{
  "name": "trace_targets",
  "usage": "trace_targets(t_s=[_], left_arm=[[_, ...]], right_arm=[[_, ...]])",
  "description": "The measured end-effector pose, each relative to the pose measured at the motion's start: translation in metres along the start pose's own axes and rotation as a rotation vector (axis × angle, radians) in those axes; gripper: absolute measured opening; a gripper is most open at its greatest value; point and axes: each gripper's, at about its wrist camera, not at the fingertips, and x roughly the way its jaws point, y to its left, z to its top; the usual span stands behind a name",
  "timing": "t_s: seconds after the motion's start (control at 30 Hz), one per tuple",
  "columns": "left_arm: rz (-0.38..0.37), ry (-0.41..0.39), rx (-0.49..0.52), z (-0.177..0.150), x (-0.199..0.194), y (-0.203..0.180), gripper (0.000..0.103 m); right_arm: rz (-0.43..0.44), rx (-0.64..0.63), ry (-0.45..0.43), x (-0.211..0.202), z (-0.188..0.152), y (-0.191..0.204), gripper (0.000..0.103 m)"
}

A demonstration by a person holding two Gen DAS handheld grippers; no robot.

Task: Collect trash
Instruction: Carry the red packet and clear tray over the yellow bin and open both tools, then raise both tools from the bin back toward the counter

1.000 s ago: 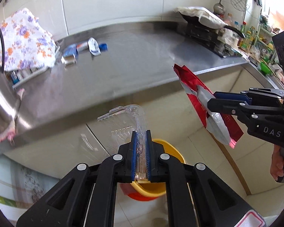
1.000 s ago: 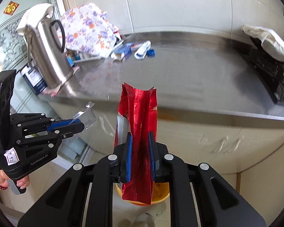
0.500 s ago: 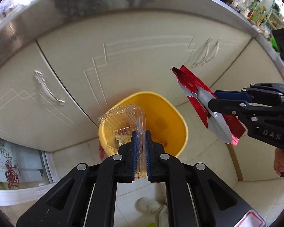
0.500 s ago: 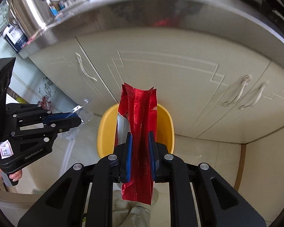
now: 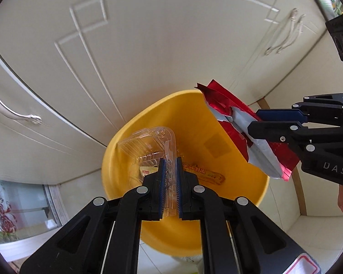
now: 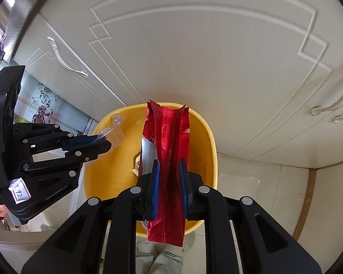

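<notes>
- Two pieces of trash hang over the yellow bin — your left gripper is clenched on the clear plastic clamshell, your right gripper on the red foil pouch.
- Let go only once each piece sits inside the bin's rim; the pouch's lower end hangs past the near rim, so carry it further in first.
- Wrappers already lie at the bin's bottom — no obstruction.
- Behind the bin stand cabinet doors; keep the pouch's top clear of them.
</notes>
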Motion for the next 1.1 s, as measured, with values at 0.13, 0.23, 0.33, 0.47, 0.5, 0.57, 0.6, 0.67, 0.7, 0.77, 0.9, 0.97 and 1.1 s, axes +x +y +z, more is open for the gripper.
trace_targets(t_s=[0.13,0.23,0.33,0.47,0.5,0.57,0.6,0.67,0.7,0.77,0.9,0.97,1.1], left_arm=[[-0.003,0.008,-0.008,-0.001,0.006,0.003,0.011],[0.002,0.010,-0.005,-0.001,0.005,0.001,0.016],[0.011,0.008,-0.009,-0.003,0.002,0.002,0.034],[0.019,0.005,-0.007,-0.003,0.000,-0.001,0.038],[0.021,0.003,-0.006,-0.004,-0.001,-0.001,0.038],[0.027,-0.001,-0.007,-0.002,-0.003,-0.005,0.038],[0.029,-0.003,-0.007,-0.003,-0.006,-0.005,0.038],[0.032,-0.004,-0.008,0.001,-0.003,-0.004,0.038],[0.034,-0.004,-0.009,0.000,-0.005,-0.003,0.038],[0.037,-0.004,-0.010,-0.002,-0.009,-0.002,0.038],[0.040,-0.011,-0.014,-0.007,-0.025,-0.003,0.038],[0.040,-0.018,-0.018,-0.008,-0.036,-0.004,0.038],[0.035,-0.037,-0.035,-0.005,-0.057,-0.004,0.038]], right_arm=[[0.016,0.020,0.011,0.009,0.000,-0.005,0.027],[0.022,0.023,0.010,0.012,0.001,-0.004,0.034],[0.028,0.031,0.006,0.011,0.000,-0.006,0.038],[0.040,0.045,-0.001,0.007,-0.002,-0.010,0.041],[0.044,0.047,-0.003,0.005,-0.003,-0.010,0.045],[0.050,0.051,-0.010,0.003,-0.004,-0.010,0.054],[0.045,0.051,-0.012,0.002,-0.005,-0.010,0.054],[0.044,0.052,-0.012,0.000,-0.006,-0.010,0.054],[0.042,0.053,-0.013,-0.002,-0.007,-0.009,0.054],[0.037,0.052,-0.015,-0.005,-0.008,-0.008,0.054],[0.029,0.057,-0.025,-0.020,-0.010,-0.007,0.054],[0.025,0.057,-0.033,-0.029,-0.010,-0.001,0.054],[0.018,0.056,-0.054,-0.054,-0.013,0.008,0.054]])
